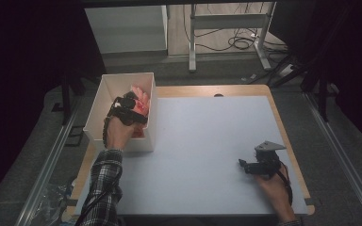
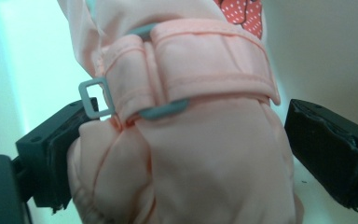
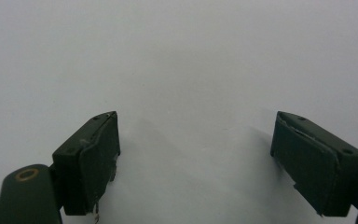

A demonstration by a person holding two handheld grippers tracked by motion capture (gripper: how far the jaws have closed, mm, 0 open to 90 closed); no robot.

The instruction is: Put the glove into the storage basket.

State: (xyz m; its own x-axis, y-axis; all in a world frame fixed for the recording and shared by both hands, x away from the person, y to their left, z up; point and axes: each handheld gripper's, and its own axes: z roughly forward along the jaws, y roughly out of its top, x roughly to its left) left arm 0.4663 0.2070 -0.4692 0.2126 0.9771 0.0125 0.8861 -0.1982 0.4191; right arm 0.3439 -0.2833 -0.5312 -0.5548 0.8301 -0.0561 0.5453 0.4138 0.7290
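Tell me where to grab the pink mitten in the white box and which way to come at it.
Probably best to take the pink mitten across its padded body, just below the strap and grey buckle, coming from above into the open top of the white box. That part is soft and fits between the jaws; the left claw already straddles it there, jaws open.

Right gripper point(image 3: 196, 158) over white table point(image 3: 177, 60). Two black jaws wide apart, one at each bottom corner. Bare table between them. Soft shadow under each jaw. Round brass ring point(image 3: 27, 174) at bottom left.
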